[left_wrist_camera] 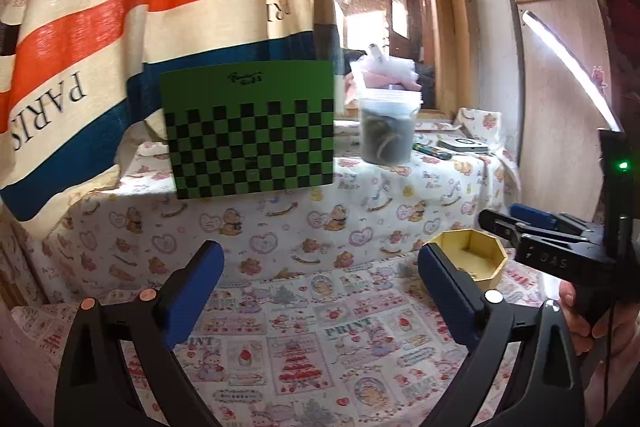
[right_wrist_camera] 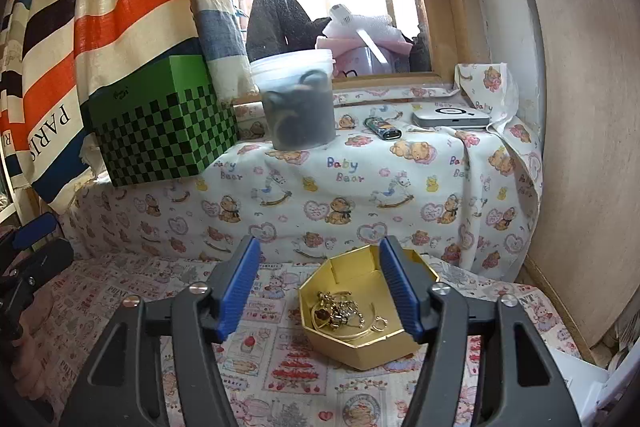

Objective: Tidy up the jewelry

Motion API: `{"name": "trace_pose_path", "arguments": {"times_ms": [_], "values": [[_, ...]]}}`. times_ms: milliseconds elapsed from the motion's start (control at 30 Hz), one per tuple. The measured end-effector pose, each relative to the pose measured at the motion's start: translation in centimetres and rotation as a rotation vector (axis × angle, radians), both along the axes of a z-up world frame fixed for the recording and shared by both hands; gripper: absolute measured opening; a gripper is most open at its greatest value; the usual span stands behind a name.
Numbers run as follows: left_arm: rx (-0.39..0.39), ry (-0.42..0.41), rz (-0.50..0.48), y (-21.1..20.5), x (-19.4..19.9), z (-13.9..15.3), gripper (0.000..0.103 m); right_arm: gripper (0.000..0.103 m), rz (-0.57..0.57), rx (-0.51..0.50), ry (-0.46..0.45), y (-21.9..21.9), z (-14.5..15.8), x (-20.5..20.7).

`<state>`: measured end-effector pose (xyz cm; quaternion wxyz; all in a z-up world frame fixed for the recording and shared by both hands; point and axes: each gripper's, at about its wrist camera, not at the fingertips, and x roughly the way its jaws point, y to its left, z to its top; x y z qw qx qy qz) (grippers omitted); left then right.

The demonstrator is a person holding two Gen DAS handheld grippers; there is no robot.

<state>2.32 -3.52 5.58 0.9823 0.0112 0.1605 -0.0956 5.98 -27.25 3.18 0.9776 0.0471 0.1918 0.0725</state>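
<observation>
A gold octagonal box (right_wrist_camera: pixel 362 341) sits on the patterned cloth in the right wrist view, holding a tangle of gold jewelry (right_wrist_camera: pixel 346 311) with rings and chains. My right gripper (right_wrist_camera: pixel 320 287) is open and empty, just above and in front of the box, its right finger over the box's right edge. In the left wrist view the same box (left_wrist_camera: pixel 486 253) lies at the right, beyond my open, empty left gripper (left_wrist_camera: pixel 320 275). The right gripper (left_wrist_camera: pixel 520 223) shows there above the box.
A green checkered box (left_wrist_camera: pixel 248 129) stands on a raised ledge at the back. A plastic tub (right_wrist_camera: pixel 298 103) with dark contents, a lighter (right_wrist_camera: pixel 382 127) and a white flat device (right_wrist_camera: pixel 452 117) sit on the ledge. A striped curtain (left_wrist_camera: pixel 120 7) hangs left. A board (right_wrist_camera: pixel 580 107) leans right.
</observation>
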Motion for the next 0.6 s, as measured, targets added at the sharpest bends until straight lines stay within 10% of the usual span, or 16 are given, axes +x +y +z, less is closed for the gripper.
{"name": "trace_pose_path", "arguments": {"times_ms": [600], "values": [[0.020,-0.016,0.133,1.9,0.8,-4.2,0.102,0.090,-0.068,-0.038,-0.100,1.5,-2.0,-0.6]]}}
